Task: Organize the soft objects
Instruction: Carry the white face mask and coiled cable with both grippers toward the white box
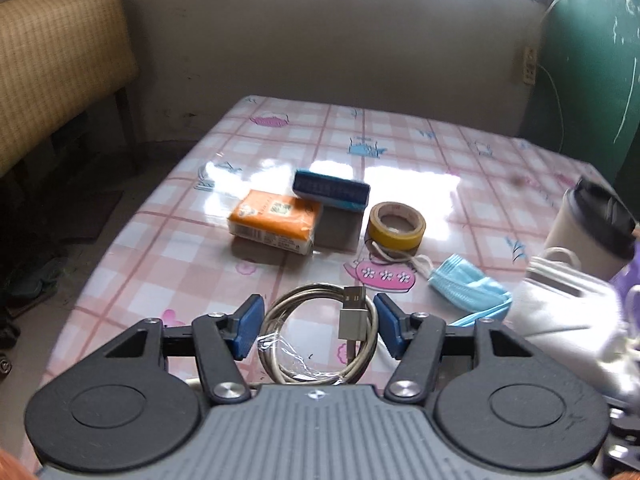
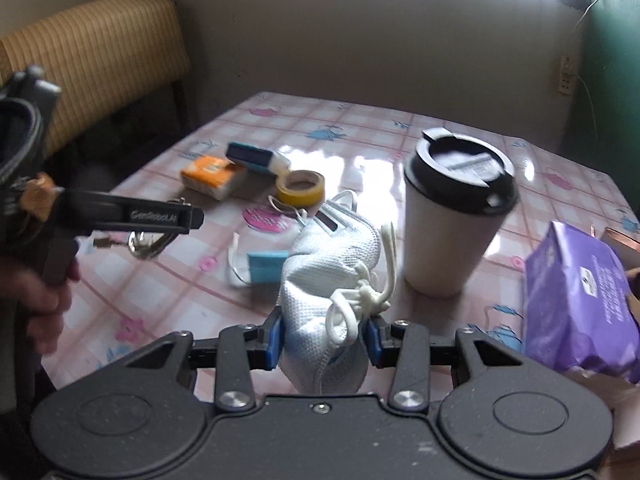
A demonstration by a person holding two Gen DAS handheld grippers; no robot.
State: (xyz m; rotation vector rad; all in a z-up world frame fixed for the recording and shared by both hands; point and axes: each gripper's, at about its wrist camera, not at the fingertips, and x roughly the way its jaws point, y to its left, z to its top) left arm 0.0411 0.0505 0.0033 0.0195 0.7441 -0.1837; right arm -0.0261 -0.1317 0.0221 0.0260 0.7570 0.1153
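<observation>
Pink checked oilcloth with little teapot prints covers the surface (image 1: 400, 152), which stands against a pale wall with a tan padded headboard (image 1: 60, 80) off to one side.

Nearest me, the left gripper (image 1: 318, 326) holds a coiled cable (image 1: 320, 340) between its blue pads; the jaws are closed on the loop, and the cable's metal plug sticks up inside the coil. From the other side the coil can be seen hanging under the gripper, clear of the cloth.

The right gripper (image 2: 322, 340) has its jaws clenched on a white mask (image 2: 332, 280), a thick woven one with knotted white ear cords, which rises from the pads and leans toward the middle of the surface.

A blue mask (image 1: 466, 288) lies crumpled on the cloth just beyond the white one. Past it sits a yellow tape roll (image 1: 396, 226), lying flat, and beside that an orange tissue pack (image 1: 276, 222) with a blue box (image 1: 331, 191) leaning on its far edge.

A white cup (image 2: 452, 220) with a black lid stands upright near the white mask, and a purple pack (image 2: 580, 304) lies at the surface's right edge.
</observation>
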